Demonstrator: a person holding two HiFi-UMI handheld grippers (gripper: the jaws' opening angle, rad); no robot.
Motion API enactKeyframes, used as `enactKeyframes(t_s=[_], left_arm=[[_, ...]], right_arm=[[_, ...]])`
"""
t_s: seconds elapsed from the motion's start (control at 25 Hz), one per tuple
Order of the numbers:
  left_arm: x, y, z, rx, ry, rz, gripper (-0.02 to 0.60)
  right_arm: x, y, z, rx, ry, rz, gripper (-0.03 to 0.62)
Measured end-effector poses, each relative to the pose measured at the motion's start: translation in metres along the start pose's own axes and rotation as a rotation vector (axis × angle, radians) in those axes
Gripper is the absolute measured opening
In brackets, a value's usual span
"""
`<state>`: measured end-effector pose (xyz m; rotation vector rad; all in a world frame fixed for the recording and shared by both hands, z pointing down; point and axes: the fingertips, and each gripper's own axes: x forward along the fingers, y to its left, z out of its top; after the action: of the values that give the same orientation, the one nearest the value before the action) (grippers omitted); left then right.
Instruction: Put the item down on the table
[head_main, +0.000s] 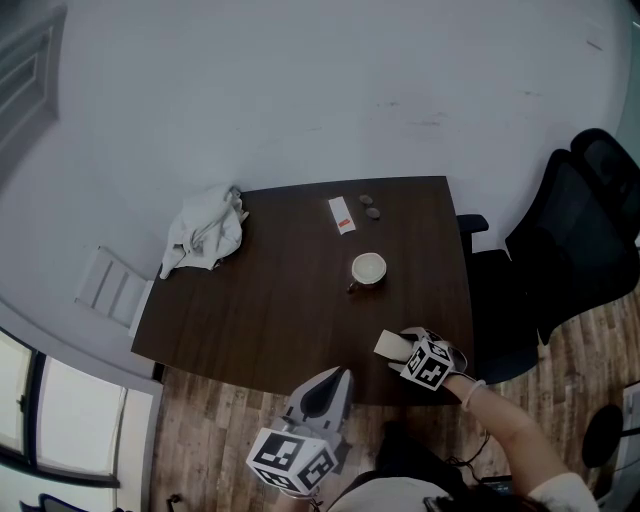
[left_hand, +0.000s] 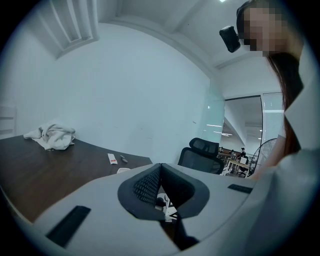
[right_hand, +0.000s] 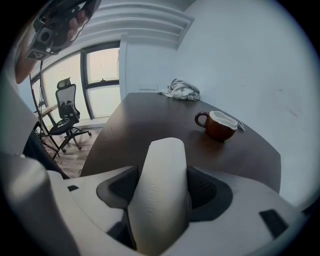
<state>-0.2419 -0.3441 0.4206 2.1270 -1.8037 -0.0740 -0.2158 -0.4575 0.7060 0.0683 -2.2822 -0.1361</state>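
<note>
Your right gripper (head_main: 405, 348) pinches the one item (right_hand: 161, 200): a smooth, off-white piece that curves like a rolled sheet. It stands up between the dark pads (right_hand: 202, 187), which press on both its sides, and its rounded top rises past them. In the head view it sits over the near right edge of the dark brown table (head_main: 270, 300); whether it touches the wood, you cannot tell. Your left gripper (left_hand: 160, 167) has its jaws pressed together with nothing between them, off the table's near edge. On the table you have one brown mug (head_main: 368, 270) with a white inside, one crumpled white cloth (head_main: 205, 233) at the far left corner, one white packet (head_main: 342, 216) with a red mark, and two small dark round pieces (head_main: 370, 206) beside it. One black office chair (head_main: 565, 250) stands to the right.
</note>
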Motion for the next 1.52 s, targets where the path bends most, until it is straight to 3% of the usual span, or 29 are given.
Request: enactKeyframes(t_s=[0.48,0.72,1.0,1.52], left_arm=[[0.012,0.015,0.003,-0.01,0.004,-0.006,0.018],[0.019,0.015,0.006,0.002,0.003,-0.025,0.018],[0.016,0.01,0.01,0.013,-0.006,-0.044,0.018],[-0.016,-0.006,0.006,0.065,-0.019,-0.046,0.018]], right_arm=[[0.013,-0.001,-0.005,0.039,0.044,0.068,0.314],[0.009,-0.002,0.0,0.05,0.032,0.043,0.311],[-0.018,0.001,0.02,0.107,-0.085,-0.022,0.284],[-0.098,0.019,0.041,0.35,-0.307,-0.175,0.163]])
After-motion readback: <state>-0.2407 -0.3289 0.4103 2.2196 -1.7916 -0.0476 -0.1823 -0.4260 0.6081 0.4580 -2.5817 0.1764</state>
